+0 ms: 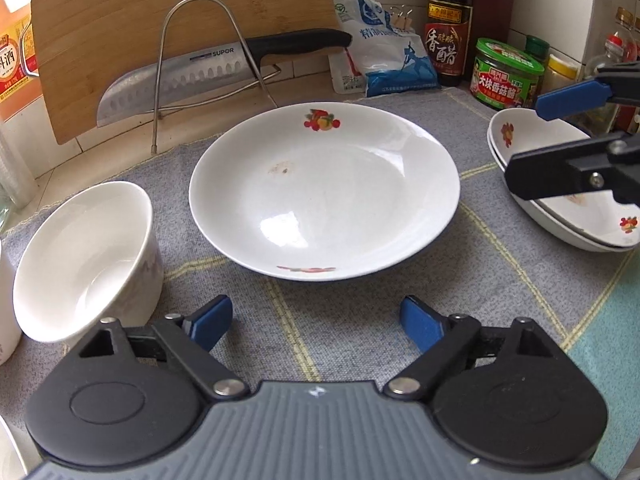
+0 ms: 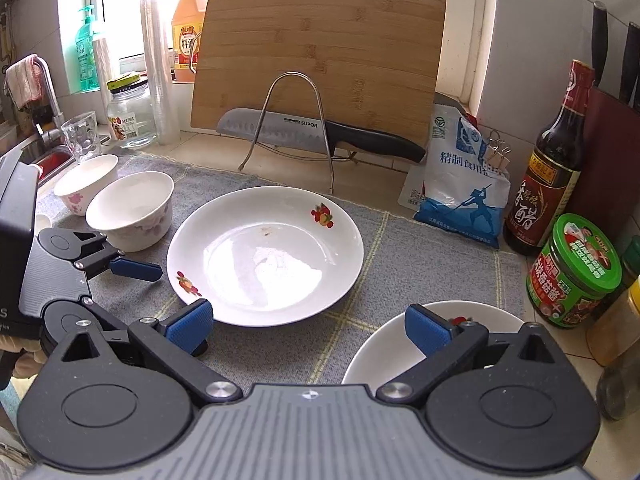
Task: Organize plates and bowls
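Note:
A wide white plate (image 1: 324,192) (image 2: 264,256) with fruit prints lies in the middle of the grey cloth mat (image 1: 352,320). My left gripper (image 1: 316,322) hovers just short of its near rim, open, with nothing between the blue pads; one of its fingers (image 2: 136,270) shows in the right wrist view. Left of the plate stands a white bowl (image 1: 84,256) (image 2: 132,208), with a second bowl (image 2: 86,182) behind it. Two stacked plates (image 1: 580,224) (image 2: 384,352) sit at the right. My right gripper (image 2: 308,326) (image 1: 524,140) is open over their rim, touching nothing.
A bamboo cutting board (image 2: 320,52) leans at the back, with a knife (image 2: 280,126) on a wire rack (image 2: 296,116). A salt bag (image 2: 460,184), vinegar bottle (image 2: 548,176) and green jar (image 2: 572,272) crowd the right. A glass (image 2: 82,136), a jar (image 2: 130,116) and the sink (image 2: 44,156) lie left.

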`<state>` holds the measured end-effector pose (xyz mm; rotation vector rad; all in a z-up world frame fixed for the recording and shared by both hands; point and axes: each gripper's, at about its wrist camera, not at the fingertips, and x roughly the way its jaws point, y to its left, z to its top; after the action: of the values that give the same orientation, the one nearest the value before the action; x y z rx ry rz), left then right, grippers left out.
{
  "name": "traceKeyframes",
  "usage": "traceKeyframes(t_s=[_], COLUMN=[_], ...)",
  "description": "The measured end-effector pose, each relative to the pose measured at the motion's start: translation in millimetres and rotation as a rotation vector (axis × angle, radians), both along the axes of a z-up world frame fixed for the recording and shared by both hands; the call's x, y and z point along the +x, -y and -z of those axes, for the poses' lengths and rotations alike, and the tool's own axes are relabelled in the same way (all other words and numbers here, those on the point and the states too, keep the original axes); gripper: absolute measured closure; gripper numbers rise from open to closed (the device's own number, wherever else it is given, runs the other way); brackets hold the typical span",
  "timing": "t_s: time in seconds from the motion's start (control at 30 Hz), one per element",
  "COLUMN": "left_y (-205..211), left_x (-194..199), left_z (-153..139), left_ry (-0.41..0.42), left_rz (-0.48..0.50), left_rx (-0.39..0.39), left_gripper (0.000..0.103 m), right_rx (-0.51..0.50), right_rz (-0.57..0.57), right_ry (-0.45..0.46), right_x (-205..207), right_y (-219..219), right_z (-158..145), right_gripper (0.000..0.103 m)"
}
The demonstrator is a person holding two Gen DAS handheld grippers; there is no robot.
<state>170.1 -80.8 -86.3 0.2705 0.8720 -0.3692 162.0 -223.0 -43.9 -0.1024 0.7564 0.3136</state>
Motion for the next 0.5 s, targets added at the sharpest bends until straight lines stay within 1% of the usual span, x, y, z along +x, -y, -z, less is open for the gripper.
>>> traceKeyframes(t_s=[0.1,0.13,0.27,0.5], left_y=[-3.0,-4.3,-1.4,-0.1], left_x=[5.0,5.8,6.8,4.1], left_z=[3.9,4.6,6.6,8.8], left_ry=[-0.016,-0.018,0.004,0.041], left_rz=[-0.024,-0.028,-0.033,-0.056], left_rx=[-0.030,-0.044,-0.050,-0.069], left_gripper=[0.000,0.000,0.000,0.000], right_rx=[0.015,0.017,0.015,-0.004], right_rz=[0.003,0.001,-0.016,-0.035], right_ry=[-0.040,-0.050,-0.095,-0.208], right_x=[22.3,30.2,61.9,117.0], right_y=[-3.0,-3.8,-6.5,-8.3], right_z=[4.8,6.3,13.5,34.1], right_gripper=[0.000,0.000,0.000,0.000])
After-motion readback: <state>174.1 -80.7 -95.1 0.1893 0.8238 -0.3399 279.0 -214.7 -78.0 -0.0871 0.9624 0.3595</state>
